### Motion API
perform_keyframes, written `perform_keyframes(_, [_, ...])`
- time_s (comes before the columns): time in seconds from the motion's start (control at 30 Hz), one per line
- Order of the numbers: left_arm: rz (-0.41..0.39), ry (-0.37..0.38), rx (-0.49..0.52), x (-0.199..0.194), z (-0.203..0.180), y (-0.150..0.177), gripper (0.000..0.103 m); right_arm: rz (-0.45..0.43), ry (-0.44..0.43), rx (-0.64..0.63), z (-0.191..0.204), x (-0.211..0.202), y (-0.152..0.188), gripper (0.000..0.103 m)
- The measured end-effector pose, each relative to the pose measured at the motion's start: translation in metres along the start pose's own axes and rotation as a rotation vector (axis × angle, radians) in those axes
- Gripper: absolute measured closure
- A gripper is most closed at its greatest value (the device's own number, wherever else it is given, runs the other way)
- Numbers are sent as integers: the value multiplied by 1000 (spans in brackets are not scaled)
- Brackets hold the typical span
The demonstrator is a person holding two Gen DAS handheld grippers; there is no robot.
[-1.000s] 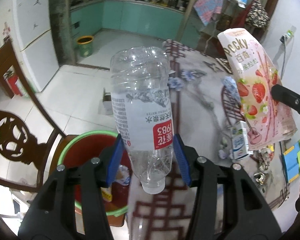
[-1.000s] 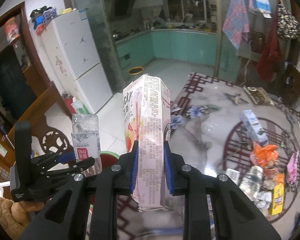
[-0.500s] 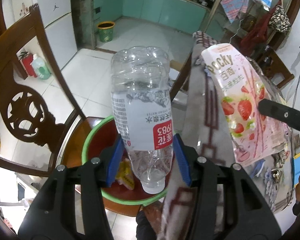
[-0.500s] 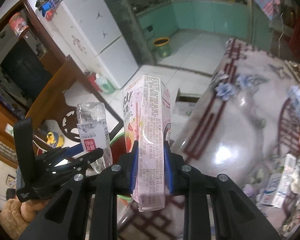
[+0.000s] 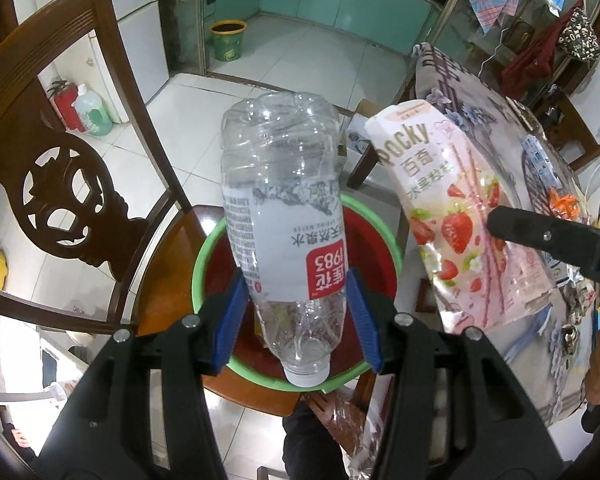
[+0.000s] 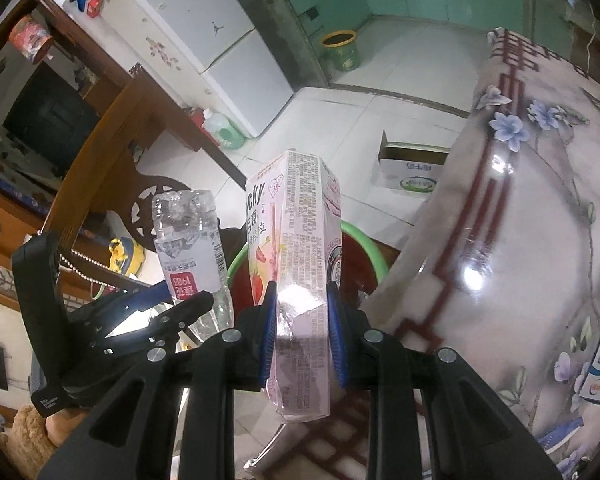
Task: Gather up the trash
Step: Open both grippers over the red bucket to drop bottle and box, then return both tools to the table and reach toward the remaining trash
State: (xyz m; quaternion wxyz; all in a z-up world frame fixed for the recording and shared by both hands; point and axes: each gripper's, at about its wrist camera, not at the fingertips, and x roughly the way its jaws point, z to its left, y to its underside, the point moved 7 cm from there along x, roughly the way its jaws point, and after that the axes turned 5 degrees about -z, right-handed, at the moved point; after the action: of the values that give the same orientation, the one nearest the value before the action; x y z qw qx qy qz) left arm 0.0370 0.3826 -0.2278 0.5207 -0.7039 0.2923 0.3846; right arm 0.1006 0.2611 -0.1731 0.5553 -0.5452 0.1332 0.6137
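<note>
Bottle (image 5: 284,220), gripped by left hand-held gripper (image 5: 298,318), now over basin (image 5: 204,276).

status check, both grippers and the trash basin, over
Left gripper shut on plastic bottle, cap down over green-rimmed basin. Right gripper shut on Pocky box, beside basin. Nothing blocking the drop.

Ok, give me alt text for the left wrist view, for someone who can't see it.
The left gripper clamps an empty clear water bottle, cap toward the camera, above a green-rimmed red basin on a wooden chair. Beside it, the right gripper holds a pink Pocky box near the patterned table.
</note>
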Motion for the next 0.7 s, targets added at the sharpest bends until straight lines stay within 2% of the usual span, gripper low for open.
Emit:
perform_keyframes(0.03, [-3,-2,3,0,0,0,54,2,0,-4,2,1,0,71])
perform_keyframes(0.07, [-8,-10,6,-2,-1,-1,51,4,1,-3,4,1,0,52])
perform_keyframes(0.1, [-11,-11,5,-2,1,-2,46,-2,0,0,5,0,0,47])
perform_keyframes(0.13, [-18,-10,1,-3,1,-3,37,-18,4,2,6,-2,-1,46])
perform_keyframes(0.17, [-23,-8,-3,-3,2,-3,35,-24,7,1,5,-4,-2,46])
perform_keyframes(0.43, [-65,4,11,-13,-18,-14,35,-98,65,13,-14,-36,-2,46])
perform_keyframes(0.7, [-105,74,90,-24,-79,-25,35,-174,154,81,-63,-90,16,46])
